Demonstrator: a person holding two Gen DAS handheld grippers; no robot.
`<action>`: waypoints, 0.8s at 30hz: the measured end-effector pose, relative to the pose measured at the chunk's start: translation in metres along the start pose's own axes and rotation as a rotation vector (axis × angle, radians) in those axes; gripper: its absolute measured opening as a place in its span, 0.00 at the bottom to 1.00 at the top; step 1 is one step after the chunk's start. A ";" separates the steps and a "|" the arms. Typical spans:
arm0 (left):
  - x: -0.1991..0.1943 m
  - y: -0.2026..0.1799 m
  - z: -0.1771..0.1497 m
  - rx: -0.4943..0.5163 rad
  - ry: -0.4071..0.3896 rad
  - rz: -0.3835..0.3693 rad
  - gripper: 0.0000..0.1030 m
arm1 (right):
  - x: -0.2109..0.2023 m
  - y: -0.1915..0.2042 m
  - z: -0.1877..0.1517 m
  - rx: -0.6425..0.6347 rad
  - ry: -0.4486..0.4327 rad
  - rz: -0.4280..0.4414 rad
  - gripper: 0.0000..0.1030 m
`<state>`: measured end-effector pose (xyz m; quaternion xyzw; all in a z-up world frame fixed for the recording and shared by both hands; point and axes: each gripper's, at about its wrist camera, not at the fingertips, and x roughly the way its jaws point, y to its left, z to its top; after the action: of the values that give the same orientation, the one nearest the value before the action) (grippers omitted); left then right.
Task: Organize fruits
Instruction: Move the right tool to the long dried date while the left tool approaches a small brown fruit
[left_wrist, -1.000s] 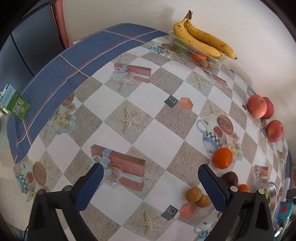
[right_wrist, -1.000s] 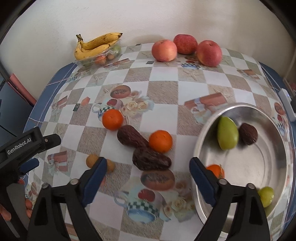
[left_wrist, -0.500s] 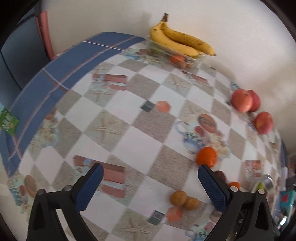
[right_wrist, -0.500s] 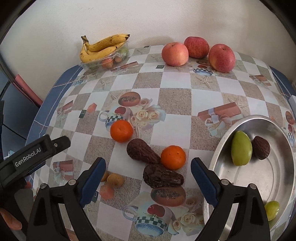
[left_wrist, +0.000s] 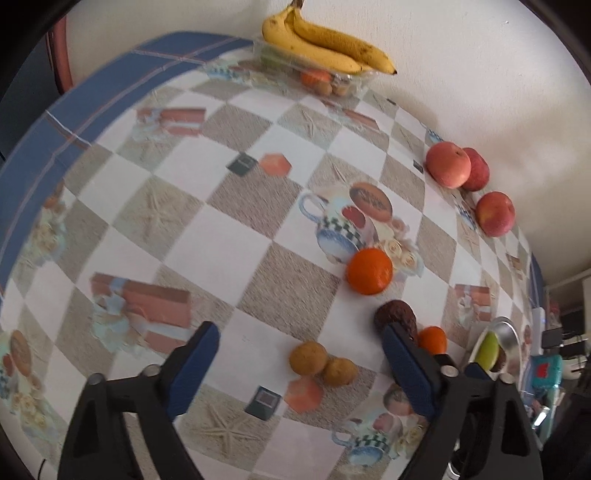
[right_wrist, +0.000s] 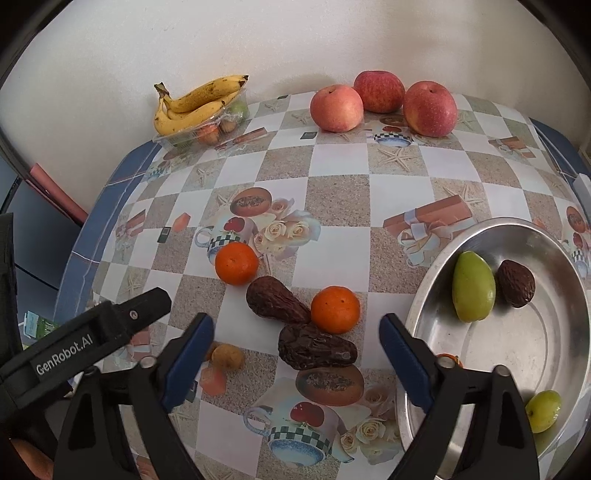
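Observation:
My right gripper (right_wrist: 297, 326) is open and empty above two dark brown dates (right_wrist: 277, 301) and an orange tangerine (right_wrist: 335, 309). A second tangerine (right_wrist: 236, 263) lies further left. A steel bowl (right_wrist: 532, 369) at the right holds green fruits (right_wrist: 473, 291), a dark date and an orange piece. My left gripper (left_wrist: 301, 341) is open and empty, with two small tan fruits (left_wrist: 308, 358) between its fingers. In the left wrist view a tangerine (left_wrist: 369, 271) and a date (left_wrist: 395, 317) lie beyond it.
Three red apples (right_wrist: 380, 101) stand by the back wall. Bananas (right_wrist: 199, 103) lie on a clear plastic tray of small fruits at the back left. The left gripper's black body (right_wrist: 85, 339) shows at the left of the right wrist view. The tablecloth's blue edge drops off at the left.
The left gripper has moved forward and to the right toward the two small tan fruits. The right gripper has drawn back a little, so the dates and tangerine sit further ahead.

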<state>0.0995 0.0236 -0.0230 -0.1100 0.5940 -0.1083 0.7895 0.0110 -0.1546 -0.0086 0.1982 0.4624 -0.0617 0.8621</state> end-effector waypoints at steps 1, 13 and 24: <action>0.002 0.000 -0.001 -0.004 0.010 -0.008 0.82 | 0.001 -0.001 0.000 0.002 0.004 0.001 0.80; 0.019 0.005 -0.007 -0.066 0.090 -0.068 0.60 | 0.022 -0.012 -0.009 0.030 0.079 -0.008 0.63; 0.029 0.017 -0.010 -0.143 0.129 -0.099 0.45 | 0.038 -0.017 -0.017 0.040 0.130 -0.012 0.56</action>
<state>0.0984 0.0306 -0.0572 -0.1882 0.6435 -0.1111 0.7336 0.0145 -0.1602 -0.0525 0.2161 0.5172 -0.0631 0.8257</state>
